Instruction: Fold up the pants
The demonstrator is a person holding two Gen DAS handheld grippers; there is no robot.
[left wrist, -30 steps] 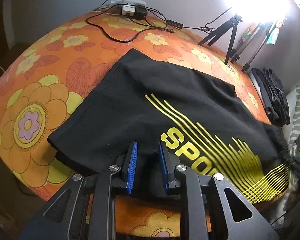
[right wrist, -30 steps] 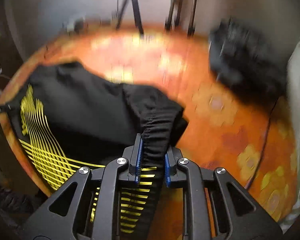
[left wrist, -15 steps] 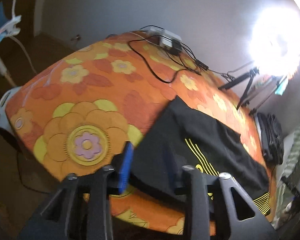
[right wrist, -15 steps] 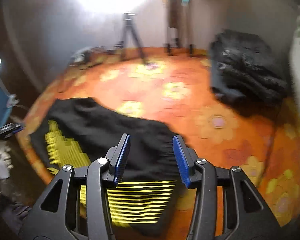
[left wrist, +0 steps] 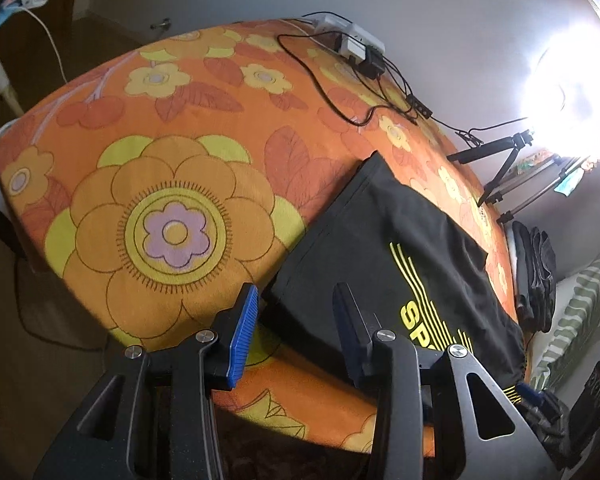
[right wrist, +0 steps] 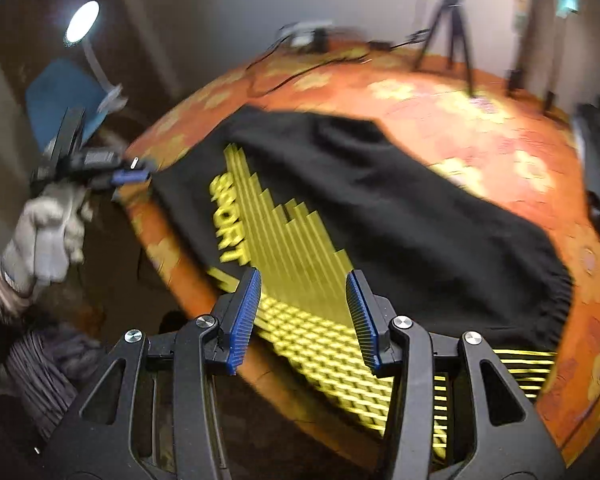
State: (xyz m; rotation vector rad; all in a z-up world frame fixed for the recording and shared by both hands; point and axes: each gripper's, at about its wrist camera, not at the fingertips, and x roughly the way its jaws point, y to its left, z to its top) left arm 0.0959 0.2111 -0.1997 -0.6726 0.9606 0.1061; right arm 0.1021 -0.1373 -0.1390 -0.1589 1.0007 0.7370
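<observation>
pants (left wrist: pixel 384 256): black, yellow stripe print and lettering, lying flat and doubled over on the bed (left wrist: pixel 172 136) with the orange flower cover, along its near edge toward the right-hand near corner; some fabric hangs over that edge in the right wrist view
left gripper (left wrist: pixel 292 332): fingers spread apart, holding nothing, hovering just off the pants' left end at the near edge of the bed
right gripper (right wrist: pixel 304 316): fingers spread apart, nothing between them, above the printed part near the edge; view is motion-blurred
handling: judged soft, light, limp knit; will sag and drape, no stiffness to push against; not fragile, low slip against the ribbed finger pads
where to grip: pinch at corners or along a hem or the gathered waistband (right wrist: pixel 556 300), catching both layers so the fold does not slide apart; a pinch mid-panel would likely lift one layer only
long axis: runs roughly parallel to the near edge of the bed, left to right
pointing: elastic waistband at the right end, straight hem end at the left by the left gripper
other: pile of dark clothes (left wrist: pixel 536 272) at far right of bed, well apart from the pants
</observation>
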